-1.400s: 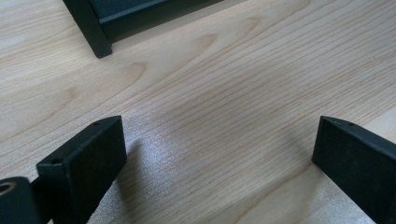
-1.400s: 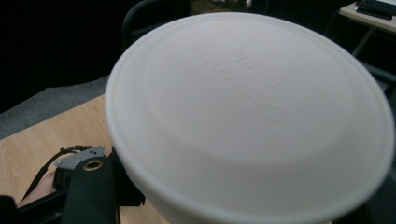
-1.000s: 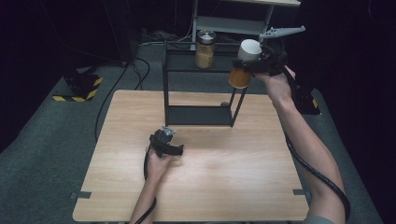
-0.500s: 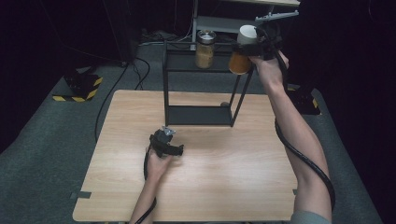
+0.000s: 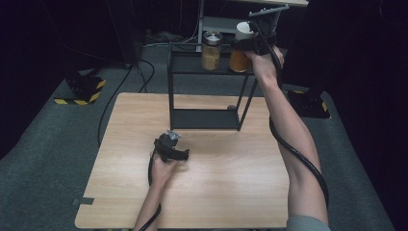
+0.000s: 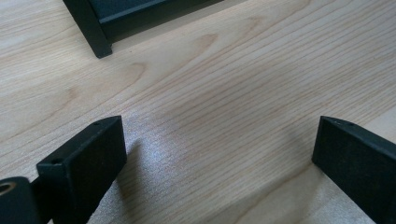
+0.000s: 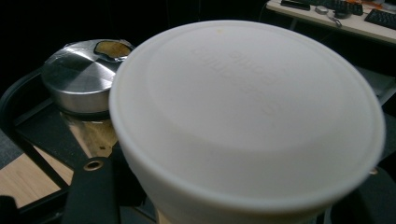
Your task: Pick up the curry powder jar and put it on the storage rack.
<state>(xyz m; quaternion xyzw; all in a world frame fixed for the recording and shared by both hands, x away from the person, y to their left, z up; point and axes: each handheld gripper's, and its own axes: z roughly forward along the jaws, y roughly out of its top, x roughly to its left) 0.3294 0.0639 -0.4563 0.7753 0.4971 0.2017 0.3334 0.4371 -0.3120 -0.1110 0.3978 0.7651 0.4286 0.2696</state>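
High view: right gripper (image 5: 251, 42) clamps jar (image 5: 239, 57) at shelf (image 5: 192, 67); lower it level, clear of the 2nd jar (image 5: 210, 50). Left gripper (image 5: 172, 144) idles, released.

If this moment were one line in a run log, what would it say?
right gripper: shut on white-lidded jar, at black rack top shelf beside metal-lidded jar | left gripper: open, low over wooden table

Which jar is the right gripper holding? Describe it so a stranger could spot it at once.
Find the black metal two-tier shelf rack at the far edge of the light wooden table. On its top tier, at the right end, the right gripper holds the orange-filled jar with the white plastic lid. Its neighbour, the glass jar with the silver metal lid, stands left.
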